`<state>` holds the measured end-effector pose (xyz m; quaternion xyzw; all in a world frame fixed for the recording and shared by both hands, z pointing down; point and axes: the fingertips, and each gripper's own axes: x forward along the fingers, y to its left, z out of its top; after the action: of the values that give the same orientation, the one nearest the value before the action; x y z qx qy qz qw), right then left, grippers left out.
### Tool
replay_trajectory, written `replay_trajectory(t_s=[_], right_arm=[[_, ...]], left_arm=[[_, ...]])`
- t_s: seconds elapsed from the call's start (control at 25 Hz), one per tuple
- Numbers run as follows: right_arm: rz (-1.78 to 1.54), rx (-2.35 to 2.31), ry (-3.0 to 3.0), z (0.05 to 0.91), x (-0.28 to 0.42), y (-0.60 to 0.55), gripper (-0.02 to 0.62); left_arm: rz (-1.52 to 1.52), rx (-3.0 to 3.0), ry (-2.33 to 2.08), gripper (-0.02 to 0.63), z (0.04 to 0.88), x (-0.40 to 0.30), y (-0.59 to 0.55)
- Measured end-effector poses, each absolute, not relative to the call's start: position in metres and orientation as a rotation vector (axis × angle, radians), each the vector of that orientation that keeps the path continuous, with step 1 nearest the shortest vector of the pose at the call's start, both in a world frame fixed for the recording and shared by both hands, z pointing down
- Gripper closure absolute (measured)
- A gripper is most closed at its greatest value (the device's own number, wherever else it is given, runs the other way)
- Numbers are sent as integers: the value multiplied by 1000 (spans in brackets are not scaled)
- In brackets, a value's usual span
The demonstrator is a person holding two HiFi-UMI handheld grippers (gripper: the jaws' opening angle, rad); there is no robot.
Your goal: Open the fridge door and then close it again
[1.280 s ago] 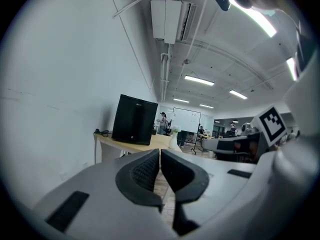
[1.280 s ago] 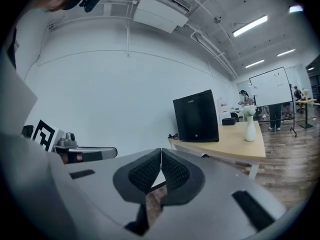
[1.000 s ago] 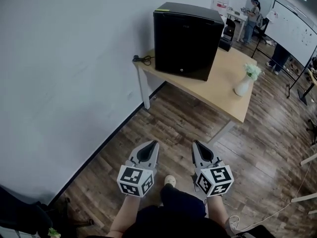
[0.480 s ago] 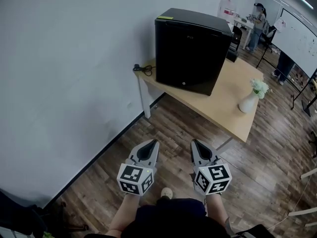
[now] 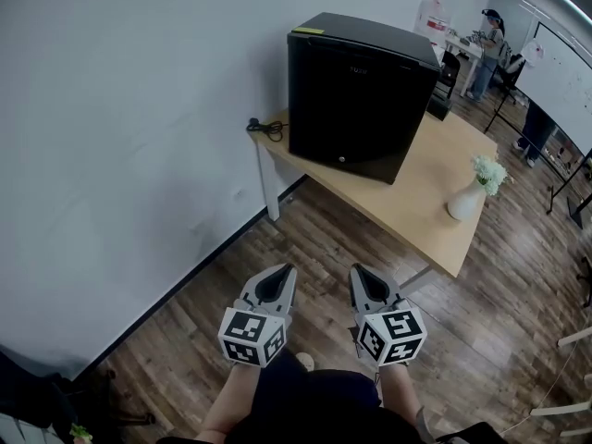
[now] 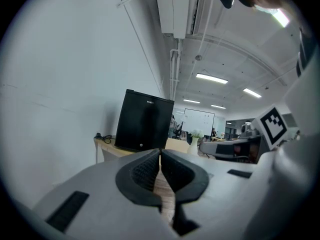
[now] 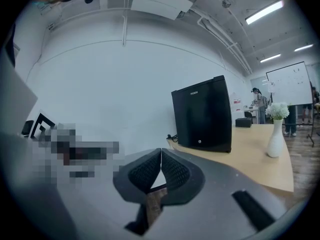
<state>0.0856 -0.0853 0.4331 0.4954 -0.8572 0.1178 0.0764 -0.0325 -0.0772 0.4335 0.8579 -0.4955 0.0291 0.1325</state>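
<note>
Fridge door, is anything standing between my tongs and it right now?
Nothing visible does. Only bare wooden floor lies between the left tongs, the right tongs and the table carrying the black fridge, whose door is shut. The white vase stands further right on the table, clear of the door.

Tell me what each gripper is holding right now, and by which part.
Nothing is held. The left gripper and the right gripper are both shut on empty air, well short of the fridge on the table.
</note>
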Motion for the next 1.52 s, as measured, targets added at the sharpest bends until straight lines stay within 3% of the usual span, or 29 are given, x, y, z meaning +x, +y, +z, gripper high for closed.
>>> replay_trajectory(t_s=[0.68,1.52], right_arm=[[400,1435,-2566,444,86,-120,604],[203,1450,-2567,390,61,-303,604]], left_arm=[[125,2450,-1434,595,445,-28,-111],[85,2532,-1373,595,412,-45,-290]])
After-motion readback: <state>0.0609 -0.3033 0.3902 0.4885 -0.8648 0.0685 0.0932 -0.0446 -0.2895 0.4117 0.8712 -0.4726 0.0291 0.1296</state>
